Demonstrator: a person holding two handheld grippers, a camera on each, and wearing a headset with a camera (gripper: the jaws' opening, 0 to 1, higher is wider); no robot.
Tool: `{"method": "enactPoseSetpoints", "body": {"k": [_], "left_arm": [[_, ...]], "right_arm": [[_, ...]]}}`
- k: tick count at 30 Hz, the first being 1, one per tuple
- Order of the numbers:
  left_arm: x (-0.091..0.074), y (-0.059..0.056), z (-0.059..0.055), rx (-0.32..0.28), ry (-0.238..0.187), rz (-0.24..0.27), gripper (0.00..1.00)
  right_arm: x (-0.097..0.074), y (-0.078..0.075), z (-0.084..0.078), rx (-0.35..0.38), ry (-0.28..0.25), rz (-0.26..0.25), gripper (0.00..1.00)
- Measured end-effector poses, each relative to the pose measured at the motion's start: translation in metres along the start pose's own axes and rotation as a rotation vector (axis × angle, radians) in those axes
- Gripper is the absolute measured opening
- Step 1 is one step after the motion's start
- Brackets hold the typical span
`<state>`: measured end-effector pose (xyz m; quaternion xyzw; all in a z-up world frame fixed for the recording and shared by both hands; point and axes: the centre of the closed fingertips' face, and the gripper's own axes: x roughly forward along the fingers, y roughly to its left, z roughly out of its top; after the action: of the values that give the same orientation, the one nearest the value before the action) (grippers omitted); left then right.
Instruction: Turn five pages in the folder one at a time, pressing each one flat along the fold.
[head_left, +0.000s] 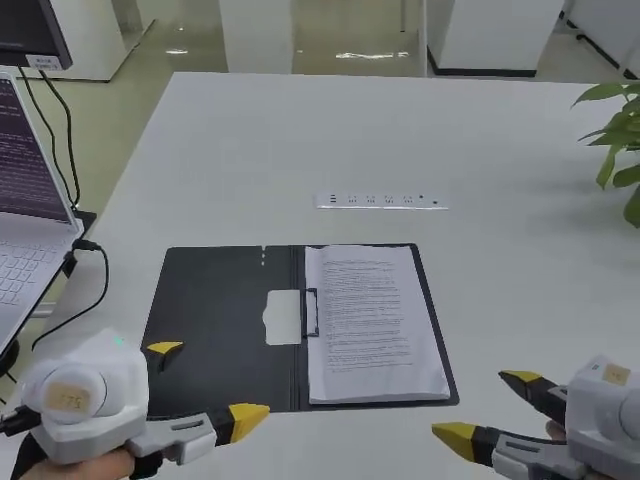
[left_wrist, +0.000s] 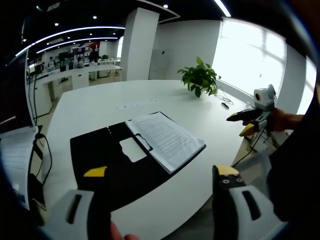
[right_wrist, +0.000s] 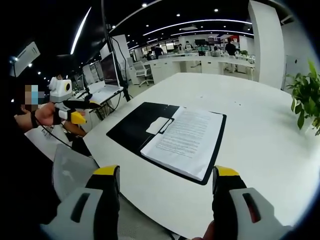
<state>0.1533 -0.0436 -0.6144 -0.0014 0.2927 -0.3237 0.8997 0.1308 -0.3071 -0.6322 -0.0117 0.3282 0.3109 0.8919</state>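
Note:
A black folder (head_left: 220, 330) lies open on the white table, also seen as the folder (left_wrist: 100, 155) and the folder (right_wrist: 135, 125). A stack of printed pages (head_left: 370, 320) rests on its right half, held by a clip at the spine (head_left: 310, 312). The pages (left_wrist: 167, 137) and pages (right_wrist: 187, 137) lie flat. My left gripper (head_left: 205, 385) hovers open over the folder's near left corner. My right gripper (head_left: 490, 410) is open near the table's front edge, right of the folder. Neither touches the pages. The left gripper (left_wrist: 162, 172) and right gripper (right_wrist: 165, 172) hold nothing.
A laptop (head_left: 25, 210) with a cable stands at the left edge. A white power strip (head_left: 380, 201) lies beyond the folder. A potted plant (head_left: 620, 135) sits at the far right. Bare table surrounds the folder.

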Motion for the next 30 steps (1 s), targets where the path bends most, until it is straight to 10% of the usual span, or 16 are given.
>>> {"method": "enactPoseSetpoints", "body": {"k": [19,30], "left_arm": [[0.000,0.012,0.000,0.028,0.025,0.004,0.82],[0.015,0.001,0.019,0.043,0.040,-0.052,0.81]], "right_arm": [[0.002,-0.011,-0.011,0.007,0.011,-0.018,0.75],[0.002,-0.012,-0.018,0.003,0.029,-0.015,0.77]]}}
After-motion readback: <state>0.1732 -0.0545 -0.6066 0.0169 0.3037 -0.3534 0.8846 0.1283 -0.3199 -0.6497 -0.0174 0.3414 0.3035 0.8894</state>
